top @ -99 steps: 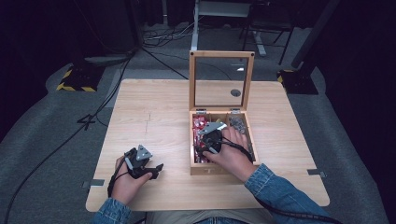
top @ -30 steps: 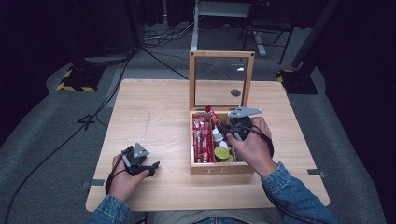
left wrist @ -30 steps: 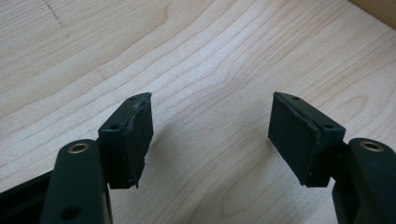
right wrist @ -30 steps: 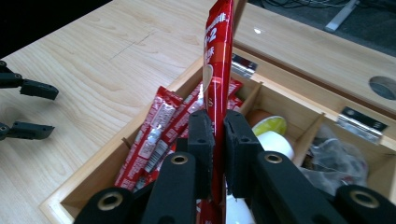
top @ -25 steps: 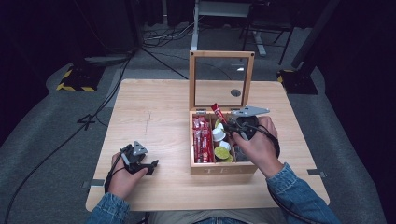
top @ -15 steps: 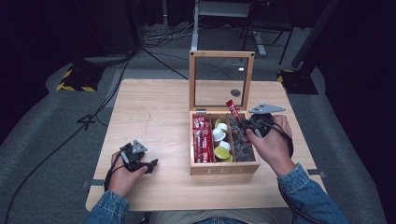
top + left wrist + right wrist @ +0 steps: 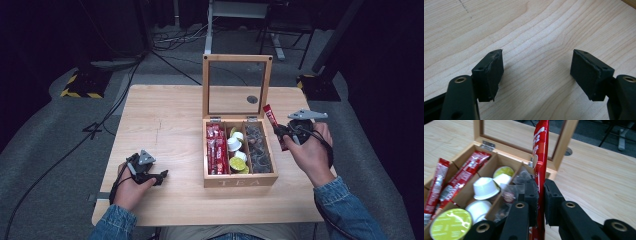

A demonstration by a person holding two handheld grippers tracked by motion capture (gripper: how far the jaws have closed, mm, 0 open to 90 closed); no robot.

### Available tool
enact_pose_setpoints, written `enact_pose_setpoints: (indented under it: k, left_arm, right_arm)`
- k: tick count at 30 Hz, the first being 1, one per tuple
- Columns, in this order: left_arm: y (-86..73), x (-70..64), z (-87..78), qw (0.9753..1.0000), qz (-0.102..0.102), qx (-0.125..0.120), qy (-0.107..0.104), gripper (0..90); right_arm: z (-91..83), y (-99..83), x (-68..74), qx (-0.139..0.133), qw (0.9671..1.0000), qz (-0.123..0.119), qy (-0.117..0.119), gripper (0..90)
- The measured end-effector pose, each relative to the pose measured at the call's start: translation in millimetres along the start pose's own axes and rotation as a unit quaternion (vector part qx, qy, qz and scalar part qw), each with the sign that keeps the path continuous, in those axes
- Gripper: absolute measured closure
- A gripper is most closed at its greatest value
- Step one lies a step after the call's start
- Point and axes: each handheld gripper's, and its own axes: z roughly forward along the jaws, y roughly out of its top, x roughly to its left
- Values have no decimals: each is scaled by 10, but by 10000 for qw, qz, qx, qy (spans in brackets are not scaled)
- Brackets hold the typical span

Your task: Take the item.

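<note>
A wooden tea box (image 7: 240,179) with its glass lid up stands mid-table. Red stick sachets (image 7: 214,148) fill its left compartment, white and green pods (image 7: 235,150) the middle, dark packets (image 7: 257,146) the right. My right gripper (image 7: 284,131) is shut on one red sachet (image 7: 273,125), held upright in the air just right of the box. In the right gripper view the sachet (image 7: 541,157) stands pinched between the two pads (image 7: 532,195), above the box (image 7: 477,135). My left gripper (image 7: 161,176) rests on the table at front left, open, nothing between its pads (image 7: 491,72).
The raised lid (image 7: 237,85) stands behind the box. A round cable hole (image 7: 252,99) sits in the tabletop behind it. Bare wood (image 7: 160,120) stretches left of the box and between box and right edge. Cables and dark floor surround the table.
My right gripper has lifted a red sachet out of the box and carried it rightward past the box's right wall. The left gripper has barely moved.
</note>
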Motion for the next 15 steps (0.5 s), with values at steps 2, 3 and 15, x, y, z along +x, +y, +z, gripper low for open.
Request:
enact_pose_setpoints:
  k: [2, 3, 15]
  left_arm:
    - [-2, 3, 2, 10000, 2, -10, 10, 261]
    - [-4, 6, 3, 10000, 6, -17, 11, 256]
    - [-38, 51, 5, 9999, 58, -125, -46, 233]
  right_arm:
    - [-3, -26, -61, 15, 10000, 32, -49, 825]
    - [-5, -39, -91, 20, 10000, 38, -65, 825]
    - [0, -220, -442, 109, 9992, 272, -279, 824]
